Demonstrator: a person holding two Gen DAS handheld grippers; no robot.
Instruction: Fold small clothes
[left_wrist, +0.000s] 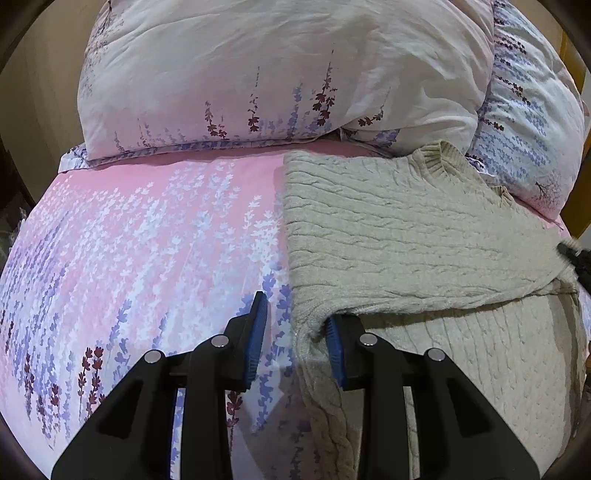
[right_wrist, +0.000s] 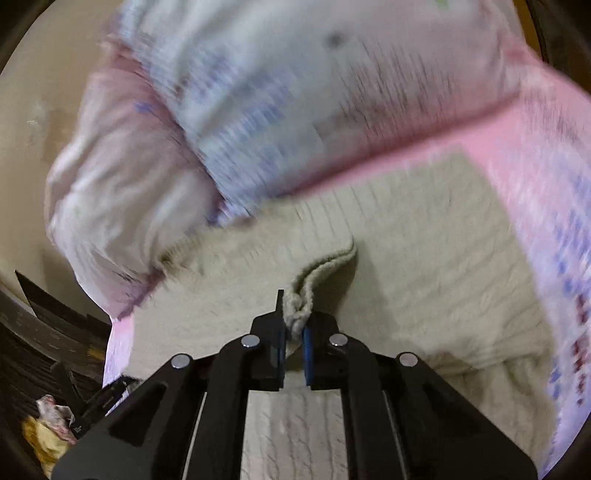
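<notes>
One sweater (beige knit), right gripper pinching its edge.

Black plastic left gripper and right gripper: angular linkage arms, round silver pivot pins, blue ribbed pads on fingers.

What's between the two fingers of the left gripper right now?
In the left wrist view, the left gripper stands open over the bedsheet. Between its fingers lie bare floral sheet and the folded edge of the beige knit sweater, overlapping the right finger.
</notes>
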